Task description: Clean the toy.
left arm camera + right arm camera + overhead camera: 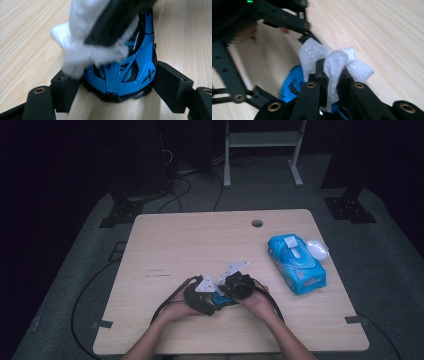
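- High view: the left gripper [212, 301] and the right gripper [235, 287] are seen together at the near middle of the table [175, 240], with the blue toy car [223, 300] between them. A blue wipes pack [296, 263] lies well apart, off to the right gripper's far side.
- Left gripper view: the toy car [125, 75] is clamped between the two jaws, nose toward the camera, resting on the table. A white wipe [85, 52] is pressed on its roof by the right gripper [115, 22] from above. For a clean pass, the car is best kept pinned flat so that it cannot roll under the rubbing.
- Right gripper view: the jaws are closed tight on the folded wipe [334, 65], with the car [292, 85] just below. The wipe should be dragged with light pressure along the bodywork, with cloth rather than bare jaw kept against the paint.
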Tool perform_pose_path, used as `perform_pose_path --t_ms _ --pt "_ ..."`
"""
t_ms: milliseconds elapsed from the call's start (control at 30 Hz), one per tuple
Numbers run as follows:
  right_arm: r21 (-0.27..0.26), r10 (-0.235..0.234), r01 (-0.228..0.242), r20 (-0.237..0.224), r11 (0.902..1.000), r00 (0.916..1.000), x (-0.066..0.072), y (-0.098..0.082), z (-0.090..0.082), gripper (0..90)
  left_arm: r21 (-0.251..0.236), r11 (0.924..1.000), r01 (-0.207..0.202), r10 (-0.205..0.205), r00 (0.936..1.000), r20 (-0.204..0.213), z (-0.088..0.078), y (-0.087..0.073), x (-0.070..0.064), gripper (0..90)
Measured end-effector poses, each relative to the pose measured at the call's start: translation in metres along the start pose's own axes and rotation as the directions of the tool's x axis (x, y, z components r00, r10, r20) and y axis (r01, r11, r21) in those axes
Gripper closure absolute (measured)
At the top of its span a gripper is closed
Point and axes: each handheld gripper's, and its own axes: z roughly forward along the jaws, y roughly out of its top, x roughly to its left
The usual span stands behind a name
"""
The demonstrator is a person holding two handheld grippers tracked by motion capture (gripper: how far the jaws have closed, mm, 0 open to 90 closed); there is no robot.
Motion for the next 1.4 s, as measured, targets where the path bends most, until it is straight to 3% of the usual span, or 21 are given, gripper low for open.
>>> perform_pose_path --t_ms 200,400,467,500,600,700,967,1100,1167,1400 --pt "-0.006 0.020 -0.020 -0.015 0.9998 0.9997 0.008 0.001 0.005 83.0 0.003 1.0000 0.002 -0.002 1.0000 0.001 0.000 0.000 0.000 24.9" --pt "-0.013 0.046 -0.046 -0.045 0.9988 0.9979 0.000 -0.002 0.001 83.0 0.004 1.0000 0.002 -0.002 1.0000 0.002 0.000 0.000 0.001 25.0" --pt "-0.009 0.059 -0.060 -0.087 0.9982 0.9945 0.003 -0.001 0.003 82.9 0.001 1.0000 0.007 -0.007 1.0000 0.005 0.000 0.000 0.001 24.9" --pt "-0.004 0.056 -0.056 -0.116 0.9984 0.9917 0.007 -0.001 0.005 82.9 0.001 1.0000 0.009 -0.009 0.9999 0.005 0.000 0.000 0.001 24.9" --pt "-0.001 -0.001 0.000 -0.125 1.0000 0.9921 0.016 0.003 0.009 82.9 0.001 1.0000 0.008 -0.008 1.0000 0.002 0.000 0.000 0.000 24.9" --pt "0.000 -0.001 0.001 -0.141 1.0000 0.9900 0.016 0.002 0.008 82.9 0.004 1.0000 0.004 -0.004 1.0000 0.002 0.000 0.000 0.000 24.9" --pt "-0.002 0.011 -0.012 -0.084 0.9999 0.9964 0.004 -0.009 -0.012 82.9 0.005 1.0000 0.004 -0.004 1.0000 0.004 0.000 0.000 0.001 25.0" --pt "0.001 -0.033 0.033 -0.086 0.9994 0.9957 0.011 -0.015 -0.018 82.9 0.004 1.0000 0.004 -0.004 1.0000 0.006 -0.001 -0.001 0.001 25.0" --pt "-0.003 -0.035 0.035 -0.074 0.9994 0.9966 0.007 -0.019 -0.024 82.9 0.003 1.0000 0.007 -0.007 1.0000 0.006 -0.001 -0.001 0.001 25.0" --pt "-0.036 0.032 -0.033 -0.029 0.9988 0.9991 -0.010 -0.033 -0.042 83.0 0.005 0.9999 0.011 -0.011 0.9999 0.004 0.000 0.000 0.001 25.0"
